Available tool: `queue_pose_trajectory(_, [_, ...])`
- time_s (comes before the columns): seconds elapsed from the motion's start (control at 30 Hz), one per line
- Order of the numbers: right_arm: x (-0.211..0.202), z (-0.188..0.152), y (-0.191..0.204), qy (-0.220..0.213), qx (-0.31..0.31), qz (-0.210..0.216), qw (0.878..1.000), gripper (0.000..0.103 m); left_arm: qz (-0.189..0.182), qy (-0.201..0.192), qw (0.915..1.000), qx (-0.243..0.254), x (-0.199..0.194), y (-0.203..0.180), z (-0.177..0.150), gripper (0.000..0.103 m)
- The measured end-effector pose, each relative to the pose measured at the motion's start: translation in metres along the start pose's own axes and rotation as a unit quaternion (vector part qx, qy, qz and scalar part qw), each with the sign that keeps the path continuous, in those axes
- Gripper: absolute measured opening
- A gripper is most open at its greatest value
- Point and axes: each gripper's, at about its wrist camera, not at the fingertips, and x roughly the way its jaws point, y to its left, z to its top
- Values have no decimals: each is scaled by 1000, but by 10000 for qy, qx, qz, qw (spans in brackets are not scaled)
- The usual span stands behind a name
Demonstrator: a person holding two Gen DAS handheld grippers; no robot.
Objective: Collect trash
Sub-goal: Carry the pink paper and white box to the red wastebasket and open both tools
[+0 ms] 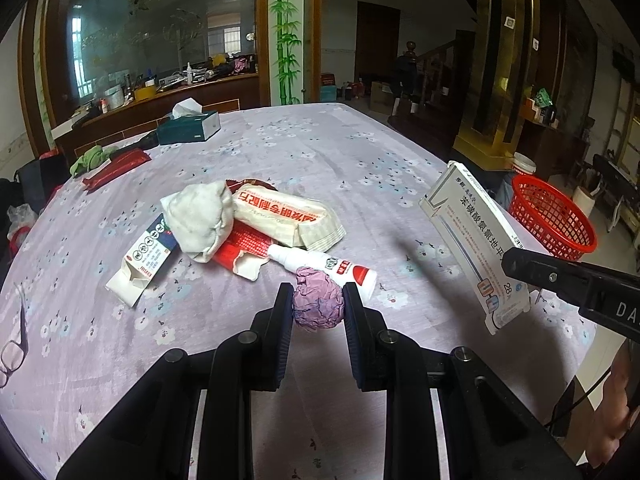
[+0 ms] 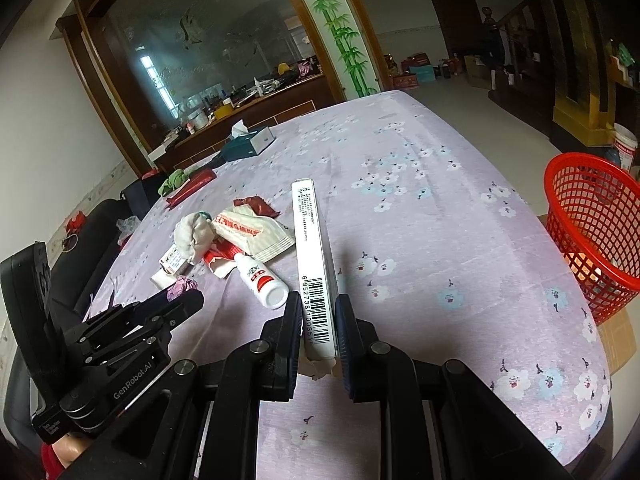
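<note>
Reading "GenRobot.AI" on left tool [image 2: 182,298]; barcode perhaps 6952738100351 on box [image 2: 318,280].

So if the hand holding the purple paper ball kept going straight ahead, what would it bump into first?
Probably the white spray bottle. It lies just beyond the purple paper ball that the left gripper holds, with the rest of the trash pile behind it. Depth is hard to judge.
</note>
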Motion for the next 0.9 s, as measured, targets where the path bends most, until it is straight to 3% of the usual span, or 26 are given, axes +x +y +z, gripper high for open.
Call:
queue_pose_trajectory(0.23, [-18,9,-22,-210,273,-3,9994,18,-175,53,9997,132,4,-15,12,23])
queue_pose_trajectory(0.43, [-61,27,-73,-762,779,-281,9936,18,-873,108,9954,389,6,-57,41,23])
queue_pose_trajectory(0.63, [-108,40,-143,-1272,1435,-842,9778,18,-1761,199,9815,726,13,-130,77,23])
queue_pose_trajectory(0.73, [-124,44,-175,-1441,1720,-1103,9682,18,-2224,343,9706,848,27,-177,97,23])
queue_pose_trajectory(0.9, [-130,50,-219,-1428,2065,-1296,9593,19,-2625,590,9583,962,55,-241,116,23])
